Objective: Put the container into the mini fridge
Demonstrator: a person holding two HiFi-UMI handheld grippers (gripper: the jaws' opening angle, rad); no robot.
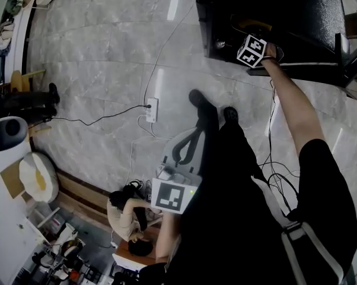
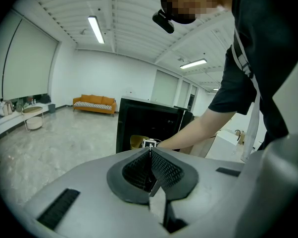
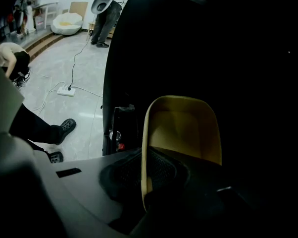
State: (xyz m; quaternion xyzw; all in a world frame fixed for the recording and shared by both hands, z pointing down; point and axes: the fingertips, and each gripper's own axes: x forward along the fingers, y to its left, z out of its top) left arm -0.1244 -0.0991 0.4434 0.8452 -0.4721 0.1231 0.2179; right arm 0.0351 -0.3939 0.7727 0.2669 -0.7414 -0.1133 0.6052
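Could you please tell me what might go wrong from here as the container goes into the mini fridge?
1. The right tool pinches only one thin wall of the yellow container, so it might tilt or slip loose.
2. The mini fridge interior is very dark, so the container could knock something unseen.
3. Cables lie by the person's feet, a trip hazard.

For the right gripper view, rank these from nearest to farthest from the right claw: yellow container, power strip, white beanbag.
1. yellow container, centre, pinched by its rim in the right claw.
2. power strip, on the floor at left.
3. white beanbag, far upper left, by the wall.
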